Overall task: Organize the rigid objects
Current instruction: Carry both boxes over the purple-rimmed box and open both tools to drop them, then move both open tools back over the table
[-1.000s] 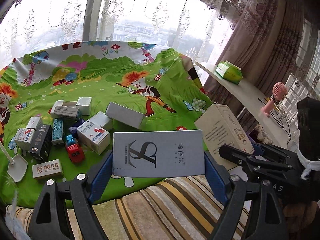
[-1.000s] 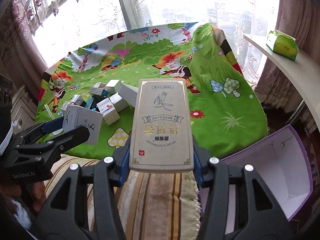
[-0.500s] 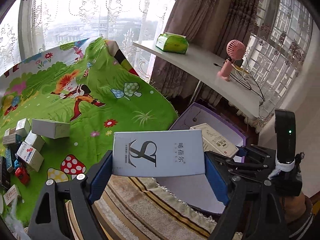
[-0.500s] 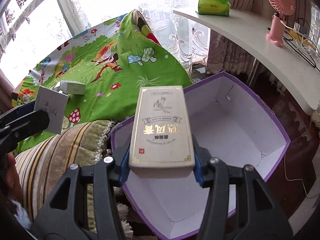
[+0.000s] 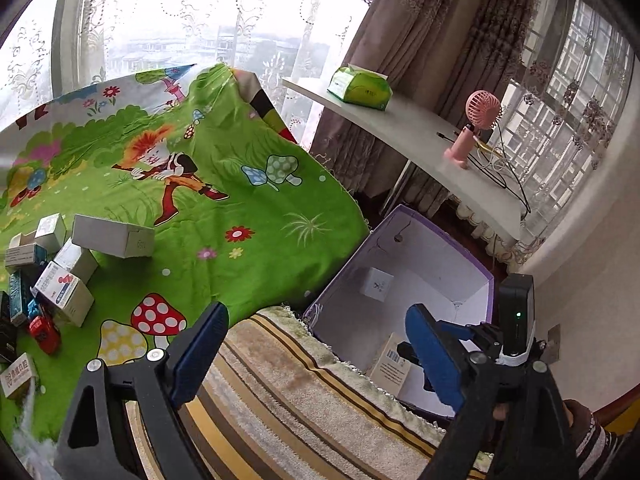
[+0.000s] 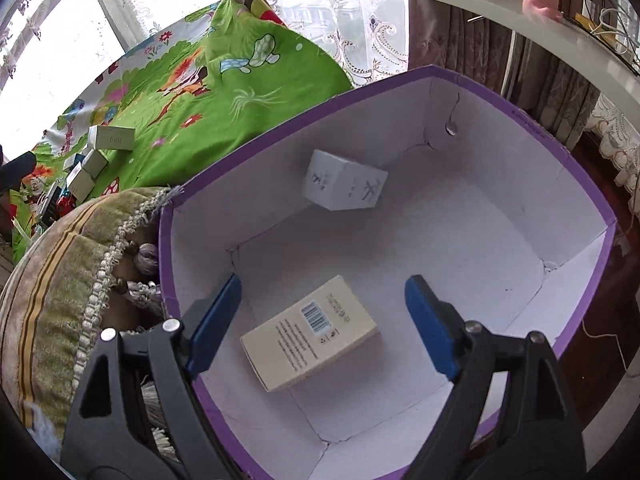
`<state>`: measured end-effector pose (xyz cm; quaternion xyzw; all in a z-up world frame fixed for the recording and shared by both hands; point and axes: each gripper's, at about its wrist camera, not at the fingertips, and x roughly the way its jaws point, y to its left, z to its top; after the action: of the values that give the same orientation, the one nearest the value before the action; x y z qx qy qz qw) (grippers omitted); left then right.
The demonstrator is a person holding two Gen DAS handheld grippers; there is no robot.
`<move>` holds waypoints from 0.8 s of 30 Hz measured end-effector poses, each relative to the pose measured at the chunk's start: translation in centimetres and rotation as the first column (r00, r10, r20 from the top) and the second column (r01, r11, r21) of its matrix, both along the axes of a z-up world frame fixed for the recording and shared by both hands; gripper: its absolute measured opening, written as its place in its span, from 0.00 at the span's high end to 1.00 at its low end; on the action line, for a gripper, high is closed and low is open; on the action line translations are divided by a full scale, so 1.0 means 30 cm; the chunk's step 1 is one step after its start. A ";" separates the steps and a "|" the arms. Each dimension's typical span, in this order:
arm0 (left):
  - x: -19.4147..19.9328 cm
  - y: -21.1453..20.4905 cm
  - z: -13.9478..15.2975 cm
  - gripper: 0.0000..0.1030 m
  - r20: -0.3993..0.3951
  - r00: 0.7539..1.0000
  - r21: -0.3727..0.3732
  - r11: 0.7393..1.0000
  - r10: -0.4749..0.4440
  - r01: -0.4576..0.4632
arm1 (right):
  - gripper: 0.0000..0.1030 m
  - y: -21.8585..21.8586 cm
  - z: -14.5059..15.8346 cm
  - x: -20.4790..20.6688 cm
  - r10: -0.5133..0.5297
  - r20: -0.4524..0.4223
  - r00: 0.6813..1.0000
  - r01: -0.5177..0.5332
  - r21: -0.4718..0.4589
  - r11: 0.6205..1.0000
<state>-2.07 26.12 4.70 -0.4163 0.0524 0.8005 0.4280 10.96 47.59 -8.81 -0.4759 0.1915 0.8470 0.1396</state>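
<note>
The green cartoon-print cloth [image 5: 248, 208] covers the largest surface; a striped cushion [image 5: 288, 396] lies along its near edge. Beside the cloth's right edge stands one purple-rimmed storage box [image 6: 532, 120], white inside. Two cartons are in it. The cream carton [image 6: 310, 332] lies flat on the box floor near the near-left corner, barcode side up. The white carton [image 6: 344, 186] is tilted in front of the far-left wall; whether it touches the floor cannot be told.

The right gripper [image 6: 322, 320] hangs over the box, its jaws opening, blue pads wide apart. The cream carton lies below and between its fingers [image 6: 428, 328], touching neither pad. The left gripper [image 5: 316, 356] points over the cushion towards the box's near-left rim, its jaws opening too, with nothing between its fingers [image 5: 200, 352]; both cartons sit beyond them, in the box.

At the cloth's left edge lies a cluster of small boxes [image 5: 60, 264]; about eight are countable, others are cut off. The long white box [image 5: 114, 236] is the farthest right of them. One red toy car [image 5: 44, 332] sits among them.

On the white shelf [image 5: 420, 136] are one green tissue pack [image 5: 360, 88] and one pink handheld fan [image 5: 474, 124].
</note>
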 end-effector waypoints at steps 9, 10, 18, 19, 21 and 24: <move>-0.051 -0.215 0.026 0.12 -0.023 0.991 0.072 0.989 0.131 -0.129 | 0.17 -0.108 -0.062 -0.083 0.071 0.022 0.997 -0.068 -0.105 0.992; -0.052 -0.242 0.038 0.12 -0.041 0.988 0.076 0.986 0.150 -0.147 | 0.17 -0.118 -0.064 -0.088 0.061 0.024 0.998 -0.058 -0.110 0.992; -0.077 -0.569 0.087 0.12 -0.140 0.907 0.107 0.916 0.398 -0.386 | 0.17 -0.102 0.054 -0.059 -0.002 -0.021 1.000 0.002 -0.037 0.999; -0.078 -0.622 0.083 0.12 -0.140 0.890 0.111 0.900 0.434 -0.421 | 0.17 -0.106 0.088 -0.058 0.003 -0.054 0.999 -0.007 -0.057 0.998; -0.082 -0.723 0.068 0.12 -0.127 0.858 0.109 0.867 0.497 -0.486 | 0.17 -0.130 0.153 -0.056 0.035 -0.126 0.991 -0.050 -0.121 0.991; -0.084 -0.874 0.039 0.12 -0.089 0.815 0.121 0.818 0.573 -0.562 | 0.14 -0.223 0.232 -0.072 0.110 -0.194 0.975 -0.135 -0.119 0.984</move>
<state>-4.59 -0.11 5.87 -0.3440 -0.0842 0.9169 0.1841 8.79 40.89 -1.86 -0.4133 0.2294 0.8805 0.0368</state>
